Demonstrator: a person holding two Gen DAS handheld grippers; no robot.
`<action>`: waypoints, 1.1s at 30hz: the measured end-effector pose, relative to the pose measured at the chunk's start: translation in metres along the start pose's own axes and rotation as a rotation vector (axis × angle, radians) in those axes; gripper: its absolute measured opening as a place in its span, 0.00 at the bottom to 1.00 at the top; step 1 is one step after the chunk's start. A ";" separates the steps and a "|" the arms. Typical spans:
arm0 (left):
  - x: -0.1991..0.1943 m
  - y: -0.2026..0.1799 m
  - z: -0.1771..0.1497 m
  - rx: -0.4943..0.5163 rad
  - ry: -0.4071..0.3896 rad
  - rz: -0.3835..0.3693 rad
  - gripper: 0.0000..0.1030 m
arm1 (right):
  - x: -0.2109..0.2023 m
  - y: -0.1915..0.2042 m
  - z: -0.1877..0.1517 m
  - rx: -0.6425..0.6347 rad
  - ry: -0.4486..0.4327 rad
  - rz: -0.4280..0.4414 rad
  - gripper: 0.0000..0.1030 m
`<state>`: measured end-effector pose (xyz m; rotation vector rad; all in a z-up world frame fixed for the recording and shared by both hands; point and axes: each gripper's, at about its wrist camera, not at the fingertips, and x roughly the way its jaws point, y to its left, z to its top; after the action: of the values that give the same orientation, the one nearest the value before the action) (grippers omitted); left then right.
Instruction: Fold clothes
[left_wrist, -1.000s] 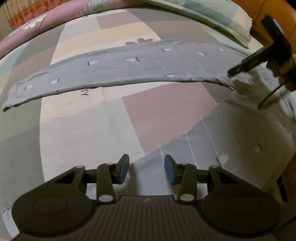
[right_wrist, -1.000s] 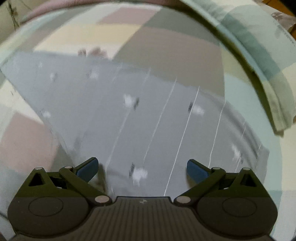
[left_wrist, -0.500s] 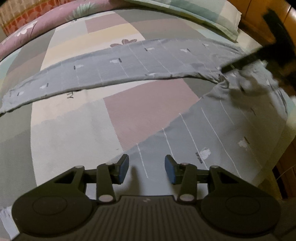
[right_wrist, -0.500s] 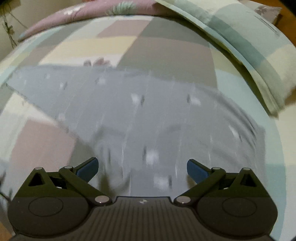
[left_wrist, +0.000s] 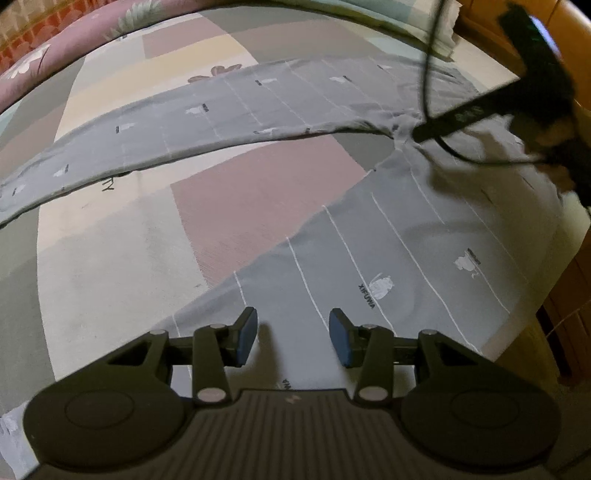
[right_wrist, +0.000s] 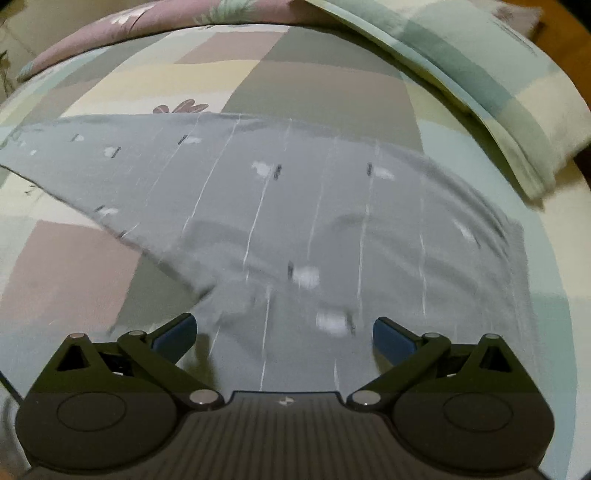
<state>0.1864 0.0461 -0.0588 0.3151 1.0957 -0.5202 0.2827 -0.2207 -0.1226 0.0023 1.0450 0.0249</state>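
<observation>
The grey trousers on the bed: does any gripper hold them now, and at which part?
Nothing is held. The left gripper and the right gripper are both open above the grey trousers.

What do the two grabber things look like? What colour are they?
Both are black plastic. The left gripper and right gripper each have a ribbed base, two round discs, silver rivets and jointed arms ending in blue pads. A thin black cable hangs by the right one.

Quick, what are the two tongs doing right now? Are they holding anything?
Left tongs: open, holding nothing, over the grey trousers.
Right tongs: open wide, holding nothing, also over the trousers.
</observation>
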 end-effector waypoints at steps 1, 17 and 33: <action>0.000 -0.001 0.000 0.003 0.001 -0.001 0.43 | -0.006 -0.001 -0.006 0.012 0.004 0.006 1.00; 0.005 -0.028 0.009 0.037 0.013 -0.050 0.43 | -0.037 -0.099 -0.047 0.279 -0.026 0.019 1.00; 0.030 -0.047 0.006 0.074 0.103 -0.051 0.51 | -0.034 -0.111 -0.062 0.321 0.083 -0.054 1.00</action>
<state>0.1767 -0.0035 -0.0829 0.3829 1.1887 -0.5965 0.2140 -0.3327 -0.1264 0.2662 1.1226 -0.1935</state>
